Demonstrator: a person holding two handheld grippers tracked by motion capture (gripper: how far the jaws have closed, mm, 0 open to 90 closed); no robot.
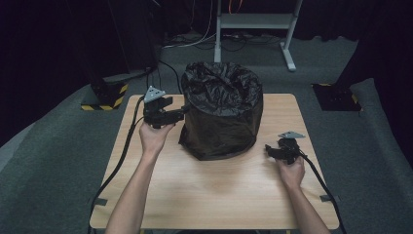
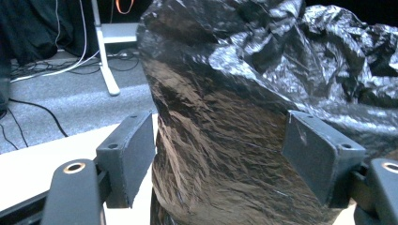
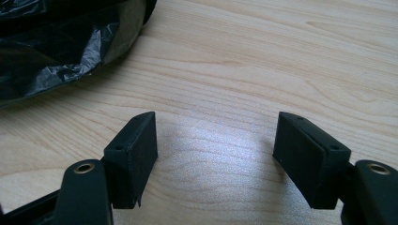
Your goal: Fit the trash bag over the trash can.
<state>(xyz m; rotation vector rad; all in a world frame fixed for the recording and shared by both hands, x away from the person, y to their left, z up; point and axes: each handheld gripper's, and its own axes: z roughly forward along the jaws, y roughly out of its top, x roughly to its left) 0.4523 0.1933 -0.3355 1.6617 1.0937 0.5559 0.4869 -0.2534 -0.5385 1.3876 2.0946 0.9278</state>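
Note:
A round bin wrapped in a crinkled black plastic bag [image 1: 221, 109] stands in the middle of the wooden table [image 1: 214, 190]. My left gripper [image 1: 184, 111] is raised beside the bin's upper left side and points at it. In the left gripper view its jaws [image 2: 220, 150] stand wide, and the bag's glossy wall [image 2: 225, 93] lies just beyond and between them, with no pad pressing on it. My right gripper [image 1: 269, 149] rests low over the table to the right of the bin. It is open [image 3: 216, 150] over bare wood, with the bag's lower edge [image 3: 61, 51] off to its left.
Behind the table, a white metal frame [image 1: 253, 22] stands on the grey carpet among loose cables. A yellow-and-black striped base [image 1: 104, 100] sits at the back left and a dark base [image 1: 336, 97] at the back right. Each gripper's cable trails off the table's front edge.

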